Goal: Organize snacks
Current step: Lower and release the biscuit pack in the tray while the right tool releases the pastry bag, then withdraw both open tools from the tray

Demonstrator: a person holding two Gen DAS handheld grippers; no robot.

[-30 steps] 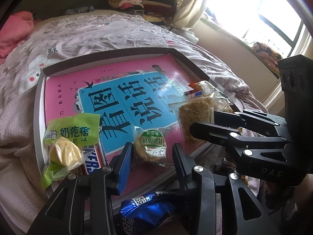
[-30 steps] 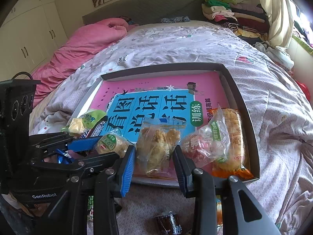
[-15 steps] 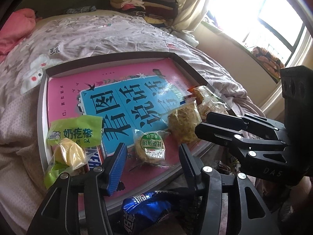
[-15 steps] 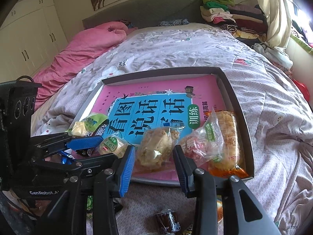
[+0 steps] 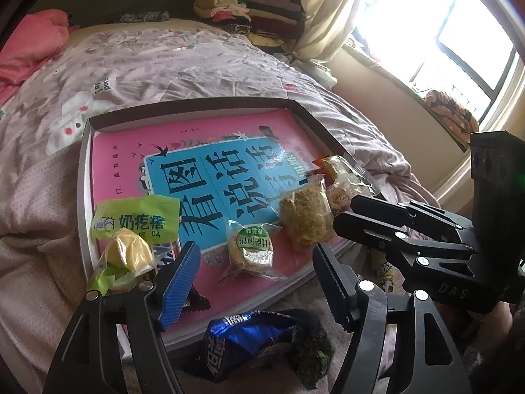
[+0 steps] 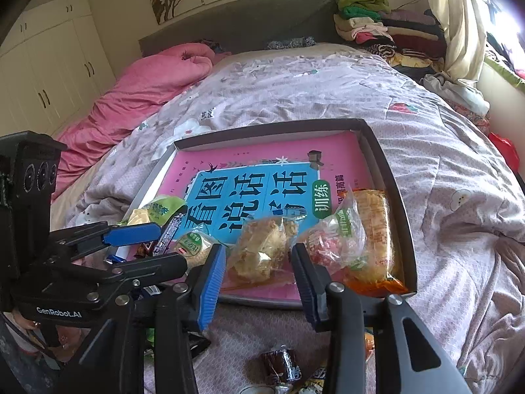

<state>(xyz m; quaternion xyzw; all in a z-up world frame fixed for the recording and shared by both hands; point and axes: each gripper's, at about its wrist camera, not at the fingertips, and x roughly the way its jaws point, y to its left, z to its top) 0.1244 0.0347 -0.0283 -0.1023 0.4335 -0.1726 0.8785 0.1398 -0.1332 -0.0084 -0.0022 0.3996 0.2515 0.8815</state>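
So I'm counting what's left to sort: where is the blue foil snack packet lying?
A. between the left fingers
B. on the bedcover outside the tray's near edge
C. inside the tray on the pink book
B: the blue foil packet lies on the bedcover, just outside the tray rim.

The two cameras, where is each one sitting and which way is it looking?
Left wrist view: sits on the left tool, looking down over the tray on the bed toward the window; its own fingers show, with the right tool at the right.
Right wrist view: sits on the right tool, looking down over the tray toward the headboard; the left tool shows at the left.
Both share the tray, the pink book and the round cake with the green label.
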